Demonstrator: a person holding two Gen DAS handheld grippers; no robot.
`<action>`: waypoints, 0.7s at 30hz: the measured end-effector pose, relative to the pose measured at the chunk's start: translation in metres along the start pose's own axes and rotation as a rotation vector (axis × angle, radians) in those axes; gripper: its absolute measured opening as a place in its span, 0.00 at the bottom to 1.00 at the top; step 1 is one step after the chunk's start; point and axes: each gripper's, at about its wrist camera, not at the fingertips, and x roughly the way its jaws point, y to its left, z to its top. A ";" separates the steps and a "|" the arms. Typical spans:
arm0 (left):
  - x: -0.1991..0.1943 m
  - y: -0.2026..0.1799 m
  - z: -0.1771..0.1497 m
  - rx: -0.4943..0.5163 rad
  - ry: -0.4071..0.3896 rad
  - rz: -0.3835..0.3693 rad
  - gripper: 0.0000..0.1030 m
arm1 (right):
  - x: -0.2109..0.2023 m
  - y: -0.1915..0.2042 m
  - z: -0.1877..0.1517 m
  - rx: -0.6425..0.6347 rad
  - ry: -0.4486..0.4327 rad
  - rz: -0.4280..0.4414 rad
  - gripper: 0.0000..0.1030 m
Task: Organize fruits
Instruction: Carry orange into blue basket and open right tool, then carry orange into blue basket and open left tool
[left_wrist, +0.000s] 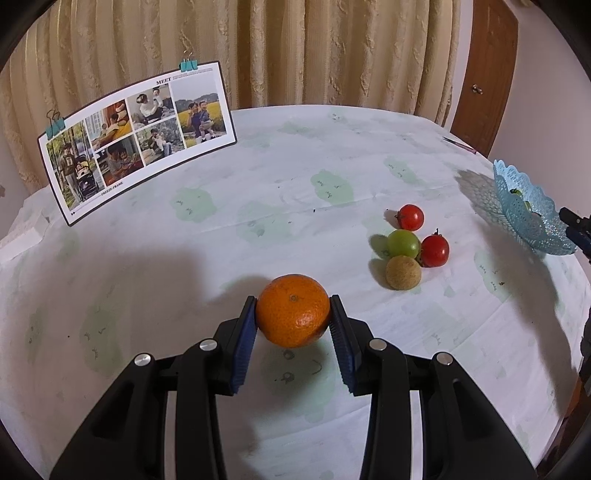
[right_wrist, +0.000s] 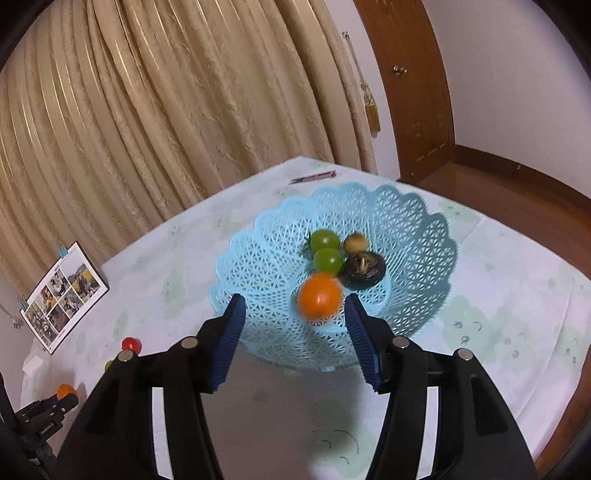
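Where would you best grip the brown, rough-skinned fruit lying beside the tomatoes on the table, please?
Probably across the middle of the brown fruit, coming from above and from its near side. It is round, so any width fits, but the green fruit and a red tomato crowd its far side.

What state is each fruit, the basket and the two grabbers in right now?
Orange: clamped in left gripper.
Right gripper: open, holding nothing.
Small orange fruit: blurred, free above basket.
Blue basket: upright, holding fruit.
Two red tomatoes: loose on table.
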 end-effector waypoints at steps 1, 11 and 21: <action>-0.001 -0.001 0.001 0.001 -0.002 0.001 0.38 | -0.001 0.000 0.000 0.000 -0.004 -0.001 0.56; -0.008 -0.030 0.017 0.044 -0.029 -0.019 0.38 | -0.023 -0.012 -0.006 0.012 -0.095 -0.047 0.62; -0.014 -0.087 0.047 0.122 -0.078 -0.093 0.38 | -0.030 -0.036 -0.004 0.046 -0.109 -0.063 0.63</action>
